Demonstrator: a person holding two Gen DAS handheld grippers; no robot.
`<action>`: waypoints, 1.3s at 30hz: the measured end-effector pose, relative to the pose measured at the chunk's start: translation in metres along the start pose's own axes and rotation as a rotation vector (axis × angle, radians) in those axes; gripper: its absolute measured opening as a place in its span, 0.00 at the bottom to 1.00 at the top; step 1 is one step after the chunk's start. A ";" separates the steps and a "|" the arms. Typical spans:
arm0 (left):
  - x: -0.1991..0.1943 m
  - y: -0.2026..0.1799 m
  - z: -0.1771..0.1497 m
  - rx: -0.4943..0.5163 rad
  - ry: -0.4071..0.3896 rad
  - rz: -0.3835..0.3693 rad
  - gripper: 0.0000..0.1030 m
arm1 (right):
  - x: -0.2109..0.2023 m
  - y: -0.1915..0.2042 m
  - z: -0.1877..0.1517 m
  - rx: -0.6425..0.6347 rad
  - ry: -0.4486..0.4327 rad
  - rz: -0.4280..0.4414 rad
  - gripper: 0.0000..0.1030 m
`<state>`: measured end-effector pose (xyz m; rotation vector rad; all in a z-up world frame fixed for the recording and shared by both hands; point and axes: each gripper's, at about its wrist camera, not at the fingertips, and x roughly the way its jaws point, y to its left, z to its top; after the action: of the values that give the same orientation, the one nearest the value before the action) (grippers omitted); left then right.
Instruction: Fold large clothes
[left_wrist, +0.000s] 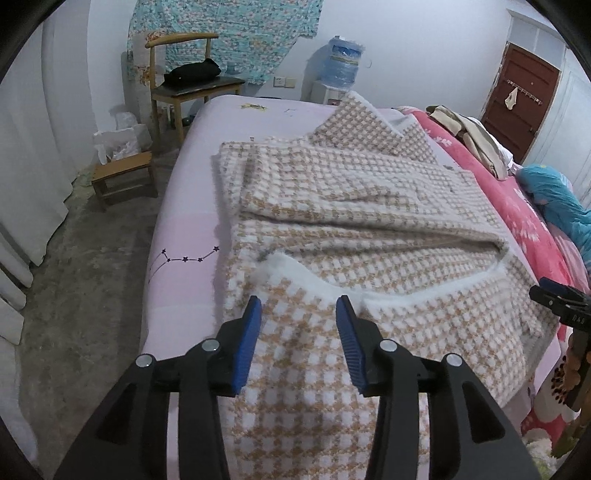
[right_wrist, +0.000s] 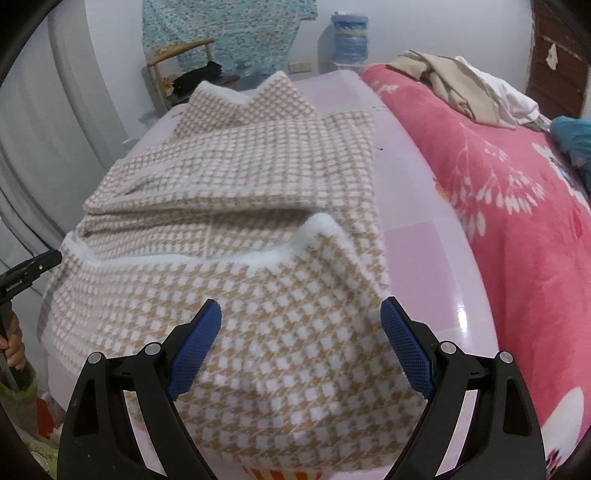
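Note:
A large tan-and-white checked garment (left_wrist: 332, 206) lies partly folded on the pink bed sheet (left_wrist: 184, 236); it also shows in the right wrist view (right_wrist: 236, 177). Its near hem is turned up, showing a white fleecy lining (left_wrist: 306, 277) (right_wrist: 317, 229). My left gripper (left_wrist: 299, 314) is open, its blue pads above the near left part of the hem. My right gripper (right_wrist: 301, 317) is open, hovering over the near right part of the garment. Neither holds cloth. The right gripper shows at the left view's right edge (left_wrist: 557, 299); the left gripper shows at the right view's left edge (right_wrist: 29, 269).
A red flowered blanket (right_wrist: 498, 192) covers the bed's right side, with beige and white clothes (right_wrist: 461, 85) and a teal item (left_wrist: 557, 199) on it. Left of the bed are a small wooden stool (left_wrist: 123, 177), a chair (left_wrist: 192, 85) and curtains (left_wrist: 29, 147). A water dispenser (left_wrist: 341, 66) stands by the far wall.

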<state>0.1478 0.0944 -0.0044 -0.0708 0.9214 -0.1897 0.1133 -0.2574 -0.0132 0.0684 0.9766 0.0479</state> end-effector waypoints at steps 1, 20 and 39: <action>0.000 0.001 0.000 0.000 0.001 0.001 0.41 | 0.000 0.000 0.001 0.002 -0.001 -0.003 0.82; -0.012 0.009 0.002 -0.031 -0.042 -0.024 0.43 | -0.009 -0.024 -0.001 0.051 -0.033 -0.024 0.82; 0.014 0.007 0.005 -0.036 -0.018 -0.024 0.41 | 0.021 -0.030 0.033 0.012 -0.018 0.011 0.68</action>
<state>0.1612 0.0982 -0.0131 -0.1166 0.9061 -0.1946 0.1522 -0.2869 -0.0143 0.0850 0.9586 0.0513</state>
